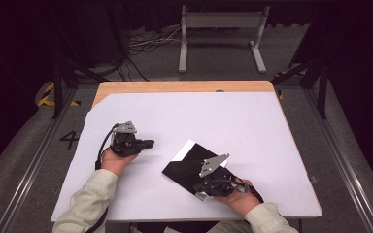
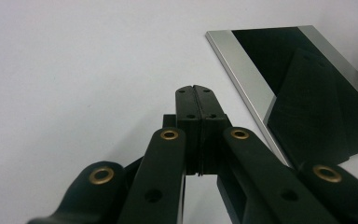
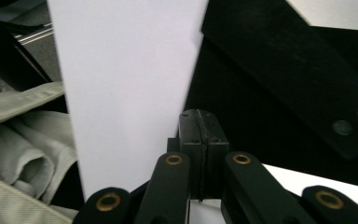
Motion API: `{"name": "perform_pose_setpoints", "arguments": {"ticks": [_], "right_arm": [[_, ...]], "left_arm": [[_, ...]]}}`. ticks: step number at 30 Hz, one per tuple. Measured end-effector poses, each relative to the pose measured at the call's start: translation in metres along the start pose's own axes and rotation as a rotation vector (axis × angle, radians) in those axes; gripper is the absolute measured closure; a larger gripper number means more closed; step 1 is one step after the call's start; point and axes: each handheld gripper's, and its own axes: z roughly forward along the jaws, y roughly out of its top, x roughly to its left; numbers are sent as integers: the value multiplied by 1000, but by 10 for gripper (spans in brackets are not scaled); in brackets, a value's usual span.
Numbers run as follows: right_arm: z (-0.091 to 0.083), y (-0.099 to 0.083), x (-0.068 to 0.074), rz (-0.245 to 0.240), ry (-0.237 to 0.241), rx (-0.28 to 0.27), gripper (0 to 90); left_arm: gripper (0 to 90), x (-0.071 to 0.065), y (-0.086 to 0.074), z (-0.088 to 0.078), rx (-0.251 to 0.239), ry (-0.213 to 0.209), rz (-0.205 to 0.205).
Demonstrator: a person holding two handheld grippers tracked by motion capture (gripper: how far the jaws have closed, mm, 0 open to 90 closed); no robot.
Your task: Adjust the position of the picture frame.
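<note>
- Left gripper [image 1: 148,143]: rests on the white tabletop [image 1: 252,126] at about 9 o'clock of centre; jaws clenched together on nothing, pointing toward 3 o'clock.
- Right gripper [image 1: 200,195]: at about 5 o'clock of centre, over the near part of the black panel [image 1: 187,165]; jaws pressed together, empty.
- Black panel: flat, glossy, with a silvery border along its 11 o'clock end; lies just off centre toward 6 o'clock, apparently flat on the tabletop.
- Left gripper and panel: near, apart.
</note>
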Motion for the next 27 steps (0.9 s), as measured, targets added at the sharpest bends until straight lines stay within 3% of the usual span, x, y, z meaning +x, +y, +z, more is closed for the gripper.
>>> {"name": "perform_pose_setpoints", "arguments": {"ticks": [6,20,23,27], "right_arm": [[4,-8,12,6,40,4,900],[5,-13,18,-20,29,39,900],[3,-13,16,-34,-10,52,900],[-1,-16,5,-7,-43,50,900]], "left_arm": [[899,0,0,1,4,0,3],[898,0,0,1,8,1,9],[898,0,0,1,6,1,6],[898,-1,0,1,6,2,6]]}}
